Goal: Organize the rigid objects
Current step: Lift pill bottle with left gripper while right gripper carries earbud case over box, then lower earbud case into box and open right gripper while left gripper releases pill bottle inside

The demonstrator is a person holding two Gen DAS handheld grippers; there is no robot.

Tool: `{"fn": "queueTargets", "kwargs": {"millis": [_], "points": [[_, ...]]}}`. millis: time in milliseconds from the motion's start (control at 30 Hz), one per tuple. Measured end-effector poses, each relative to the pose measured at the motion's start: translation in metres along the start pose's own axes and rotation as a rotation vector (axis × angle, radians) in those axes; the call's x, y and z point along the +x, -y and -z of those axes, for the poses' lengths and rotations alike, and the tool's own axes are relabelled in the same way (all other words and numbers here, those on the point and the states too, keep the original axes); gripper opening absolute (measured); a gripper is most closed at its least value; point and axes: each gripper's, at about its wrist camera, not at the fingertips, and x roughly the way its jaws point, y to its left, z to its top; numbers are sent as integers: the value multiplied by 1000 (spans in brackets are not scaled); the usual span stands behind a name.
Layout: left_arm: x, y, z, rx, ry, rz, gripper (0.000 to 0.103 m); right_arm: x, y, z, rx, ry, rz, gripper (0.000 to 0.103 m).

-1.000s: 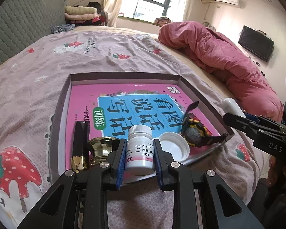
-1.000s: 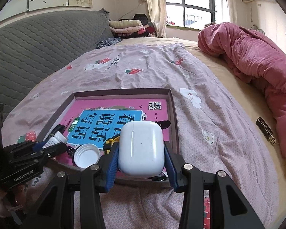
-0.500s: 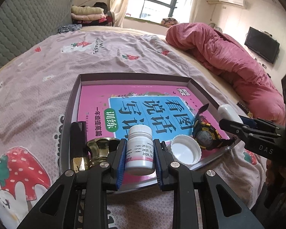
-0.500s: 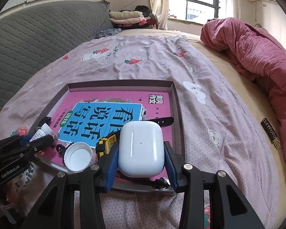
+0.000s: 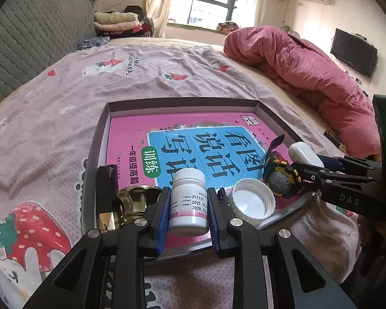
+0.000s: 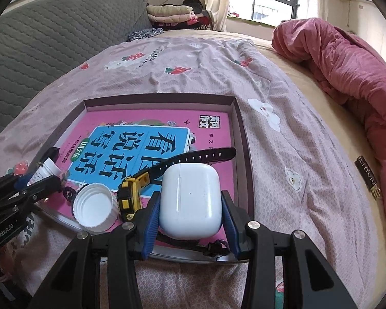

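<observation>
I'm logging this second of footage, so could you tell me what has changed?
Both grippers rose and tipped to look down more steeply over the tray. The left gripper still clamps the pill bottle; the right gripper still clamps the earbuds case. Tray contents unmoved.

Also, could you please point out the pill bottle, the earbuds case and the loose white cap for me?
pill bottle [image 5: 189, 203], left wrist view, on its printed label.
earbuds case [image 6: 190, 200], right wrist view, on its front face.
white cap [image 5: 253, 202], left wrist view, on its hollow inside.
</observation>
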Motion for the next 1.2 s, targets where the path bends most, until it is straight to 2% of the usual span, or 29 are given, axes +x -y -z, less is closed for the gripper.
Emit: {"fn": "queueTargets", "kwargs": {"millis": [600,1200], "points": [[3,9,2,67,-15,-30,27,4,9,2,42,-19,21,44],[3,8,3,54,-20,-17,27,15,3,3,55,-44,-8,45]]}}
